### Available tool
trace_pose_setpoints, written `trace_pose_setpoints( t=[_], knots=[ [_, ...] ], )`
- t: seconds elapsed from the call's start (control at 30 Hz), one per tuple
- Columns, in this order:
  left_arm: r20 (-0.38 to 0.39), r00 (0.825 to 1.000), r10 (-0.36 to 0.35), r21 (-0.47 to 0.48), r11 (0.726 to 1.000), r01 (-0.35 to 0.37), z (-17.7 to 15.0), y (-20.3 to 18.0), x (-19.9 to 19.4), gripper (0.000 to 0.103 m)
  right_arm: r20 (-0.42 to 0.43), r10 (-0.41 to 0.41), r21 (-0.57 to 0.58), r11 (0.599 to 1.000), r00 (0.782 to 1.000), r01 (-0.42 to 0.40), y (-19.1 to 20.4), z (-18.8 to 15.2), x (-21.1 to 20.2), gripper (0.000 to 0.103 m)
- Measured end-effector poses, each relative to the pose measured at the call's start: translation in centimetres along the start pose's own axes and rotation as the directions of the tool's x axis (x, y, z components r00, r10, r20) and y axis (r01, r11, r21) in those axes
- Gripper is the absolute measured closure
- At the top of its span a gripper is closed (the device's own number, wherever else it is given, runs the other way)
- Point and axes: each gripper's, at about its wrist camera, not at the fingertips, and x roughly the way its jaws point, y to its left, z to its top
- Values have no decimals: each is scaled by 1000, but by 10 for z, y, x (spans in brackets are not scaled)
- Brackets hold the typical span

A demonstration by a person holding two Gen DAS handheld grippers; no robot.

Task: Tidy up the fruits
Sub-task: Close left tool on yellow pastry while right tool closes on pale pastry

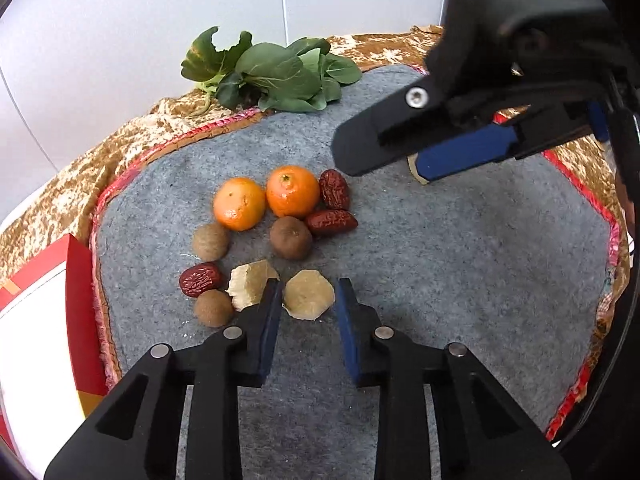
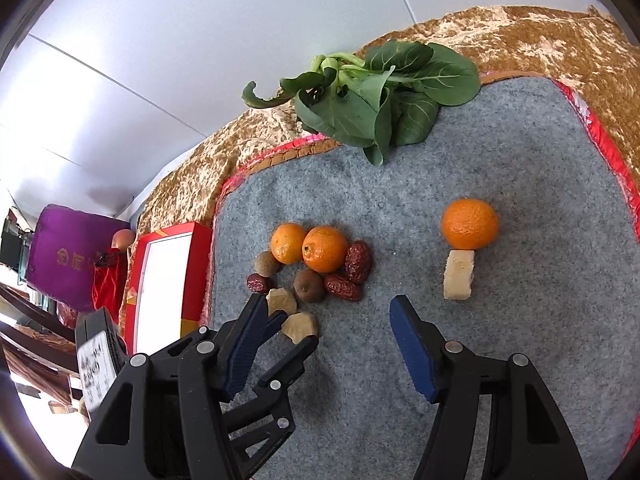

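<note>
On the grey felt mat lies a cluster: two oranges, several red dates, three brown round fruits and a yellowish chunk. My left gripper is shut on a second yellowish chunk, with the pads against its two sides on the mat. In the right wrist view the left gripper holds that chunk. A third orange and a pale block sit apart to the right. My right gripper hangs open above bare mat.
Leafy greens lie at the mat's far edge on a gold cloth. A red and white box stands against the mat's left side. A purple bag is off to the far left. The right gripper hovers over the mat's right half.
</note>
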Motion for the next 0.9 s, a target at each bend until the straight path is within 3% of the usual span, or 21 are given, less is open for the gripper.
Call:
trace_pose_setpoints(
  t=[0.2, 0.37, 0.6, 0.8, 0.83, 0.9],
  knots=[
    [-24, 999, -37, -50, 998, 35, -8, 18, -25, 78, -28, 28, -31, 999, 999, -29, 12, -3, 10, 37],
    [-4, 1000, 6, -71, 997, -6, -20, 35, -64, 78, -86, 63, -64, 996, 994, -68, 34, -9, 32, 42],
    [8, 998, 68, -160, 985, -65, -27, 76, -87, 78, -173, 12, -75, 997, 985, -25, 58, -18, 83, 66],
    [9, 998, 68, -203, 977, -65, -32, 98, -92, 78, -133, 31, 0, 1000, 991, -31, 46, -12, 85, 64],
    [7, 998, 69, -212, 975, -66, -33, 100, -93, 78, -132, -1, 15, 1000, 991, 3, 40, -9, 87, 63],
    [9, 998, 68, -211, 975, -64, -30, 103, -91, 78, -151, 26, 45, 999, 988, -19, 32, -9, 93, 64]
  ],
)
